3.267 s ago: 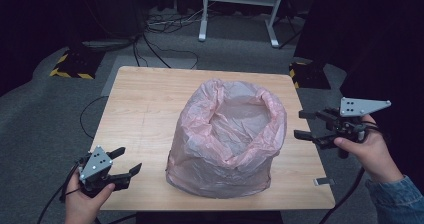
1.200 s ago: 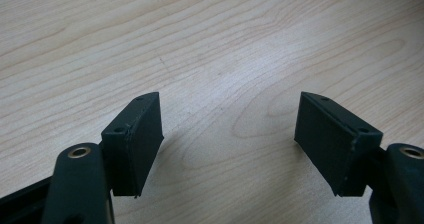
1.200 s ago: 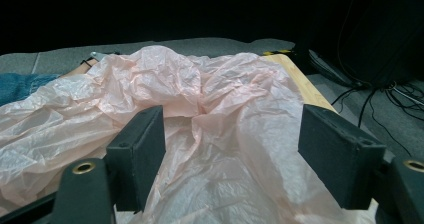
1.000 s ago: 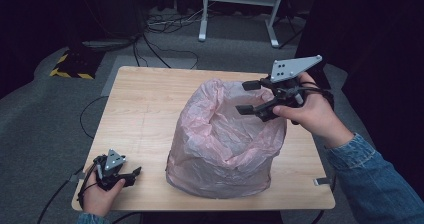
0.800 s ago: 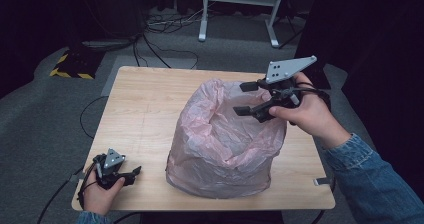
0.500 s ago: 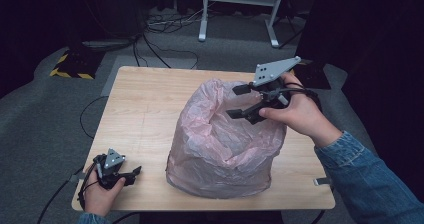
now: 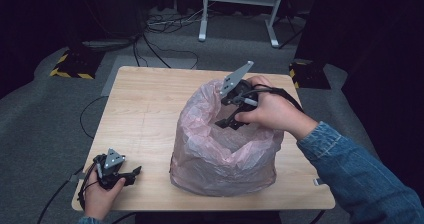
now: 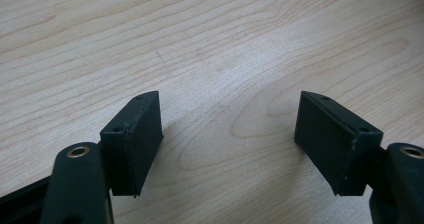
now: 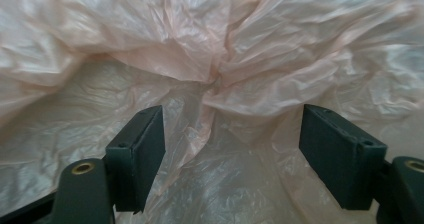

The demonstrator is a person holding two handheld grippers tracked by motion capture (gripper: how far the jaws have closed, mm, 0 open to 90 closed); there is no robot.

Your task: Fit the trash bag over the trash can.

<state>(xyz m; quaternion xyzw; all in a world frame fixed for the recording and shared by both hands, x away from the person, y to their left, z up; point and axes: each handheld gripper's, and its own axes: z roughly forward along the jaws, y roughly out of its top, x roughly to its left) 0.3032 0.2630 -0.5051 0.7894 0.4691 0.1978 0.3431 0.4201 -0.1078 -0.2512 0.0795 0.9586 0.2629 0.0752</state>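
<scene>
A crinkled pink plastic bag [image 7: 225, 154] stands open-mouthed in the middle of the wooden table [image 7: 145, 114]. My right gripper [image 7: 226, 118] reaches down into the bag's mouth from the right, jaws open and pointing at the inside wall. In the right gripper view the bag's folds [image 9: 215, 79] lie just beyond the open right gripper [image 9: 231, 156], nothing pinched. My left gripper [image 7: 131, 174] rests low at the table's front left corner, open. In the left gripper view the left gripper [image 8: 230, 139] stands over bare wood [image 8: 210, 49].
Grey carpet surrounds the table, with cables [image 7: 150, 39] and a white stand's legs [image 7: 240, 14] behind it. A yellow-black striped block [image 7: 70, 64] lies at the far left, another [image 7: 310, 71] at the far right. A cable [image 7: 85, 119] hangs off the table's left edge.
My right hand has moved left and down, carrying its gripper from above the bag's far right rim into the bag's mouth. The left hand has stayed still.
</scene>
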